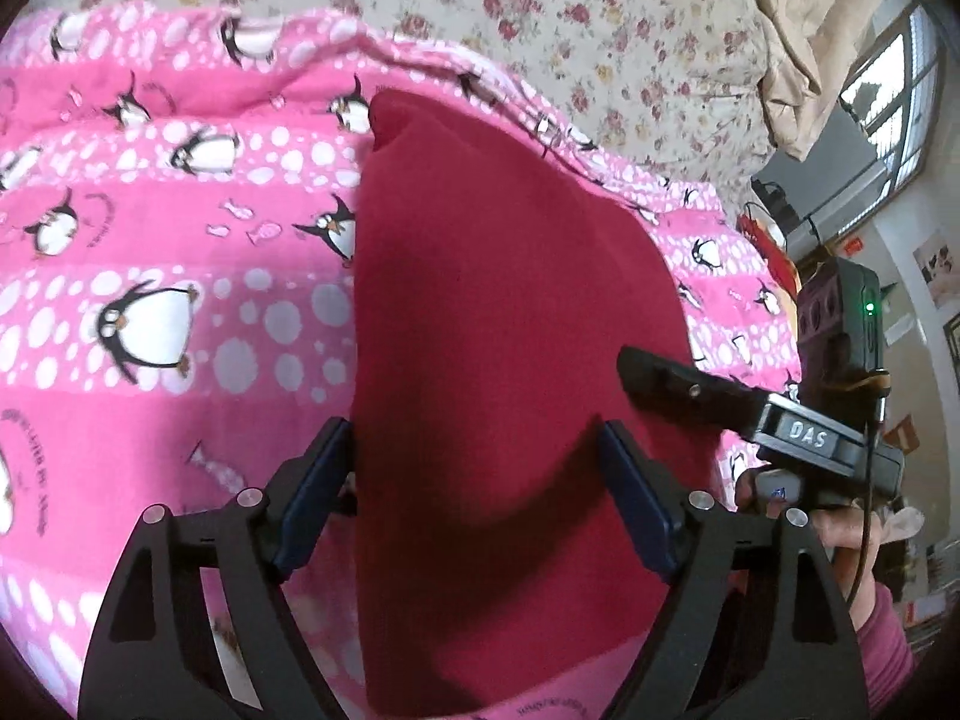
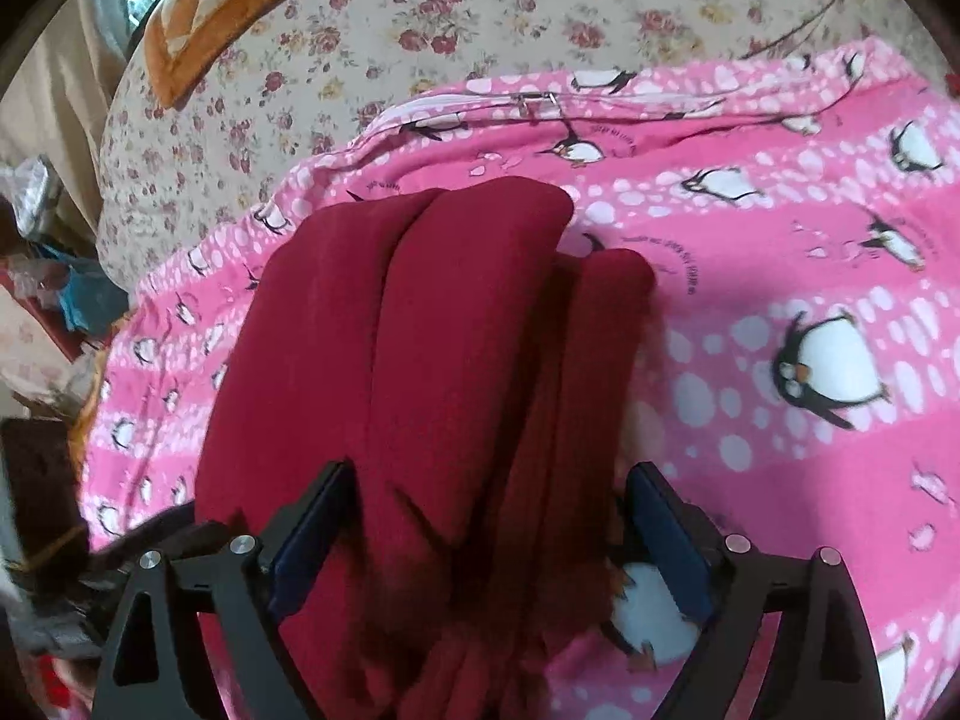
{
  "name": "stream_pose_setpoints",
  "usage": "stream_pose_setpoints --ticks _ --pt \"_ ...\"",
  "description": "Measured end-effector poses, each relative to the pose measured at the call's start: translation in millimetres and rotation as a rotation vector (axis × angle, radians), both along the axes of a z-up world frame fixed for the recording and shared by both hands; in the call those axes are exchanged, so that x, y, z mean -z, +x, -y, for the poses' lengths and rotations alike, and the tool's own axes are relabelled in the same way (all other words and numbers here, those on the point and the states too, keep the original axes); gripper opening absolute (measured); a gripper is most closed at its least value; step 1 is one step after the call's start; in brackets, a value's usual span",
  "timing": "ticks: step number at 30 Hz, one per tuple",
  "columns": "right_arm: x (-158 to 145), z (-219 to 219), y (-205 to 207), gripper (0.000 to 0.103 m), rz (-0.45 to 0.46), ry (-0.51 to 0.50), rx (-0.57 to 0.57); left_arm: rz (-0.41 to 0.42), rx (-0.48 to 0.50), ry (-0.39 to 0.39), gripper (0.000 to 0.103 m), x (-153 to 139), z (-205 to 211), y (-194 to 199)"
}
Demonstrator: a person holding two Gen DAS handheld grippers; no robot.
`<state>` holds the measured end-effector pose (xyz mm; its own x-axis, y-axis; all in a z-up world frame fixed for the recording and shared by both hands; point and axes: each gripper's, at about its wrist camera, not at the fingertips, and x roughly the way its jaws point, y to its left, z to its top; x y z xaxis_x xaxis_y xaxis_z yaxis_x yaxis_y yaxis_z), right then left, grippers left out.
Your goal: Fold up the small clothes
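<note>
A dark red garment (image 1: 510, 324) lies on a pink penguin-print blanket (image 1: 150, 228). In the left wrist view my left gripper (image 1: 477, 462) is open, its blue pads on either side of the smooth folded cloth. The right gripper (image 1: 666, 378) shows at the garment's right edge; its jaw state is not clear there. In the right wrist view the garment (image 2: 432, 324) shows several lengthwise folds and a bunched near end. My right gripper (image 2: 489, 498) is open, straddling the folds just above the cloth.
The blanket (image 2: 780, 252) covers a bed with a floral sheet (image 1: 570, 12). An orange and white cushion (image 2: 204, 6) lies at the far left. The bed edge, a window (image 1: 900, 96) and room clutter are to the right in the left wrist view.
</note>
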<state>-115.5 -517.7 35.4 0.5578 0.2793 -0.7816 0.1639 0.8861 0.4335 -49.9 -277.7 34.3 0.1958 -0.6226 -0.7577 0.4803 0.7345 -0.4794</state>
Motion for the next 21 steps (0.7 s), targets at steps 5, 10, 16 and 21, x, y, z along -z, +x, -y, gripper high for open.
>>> stream_pose_setpoints --ticks 5,10,16,21 --pt "7 -3 8 0.090 0.015 0.033 -0.010 -0.073 0.037 -0.026 0.086 17 10 17" --pt "-4 -16 4 0.058 0.076 -0.029 -0.063 0.004 0.031 0.004 0.066 0 10 3" --pt "-26 -37 -15 0.052 0.172 0.054 -0.161 0.083 0.007 0.025 0.058 -44 -32 -42" --pt "-11 -90 -25 0.057 0.087 0.080 -0.345 0.074 -0.084 0.124 0.058 -32 -79 -77"
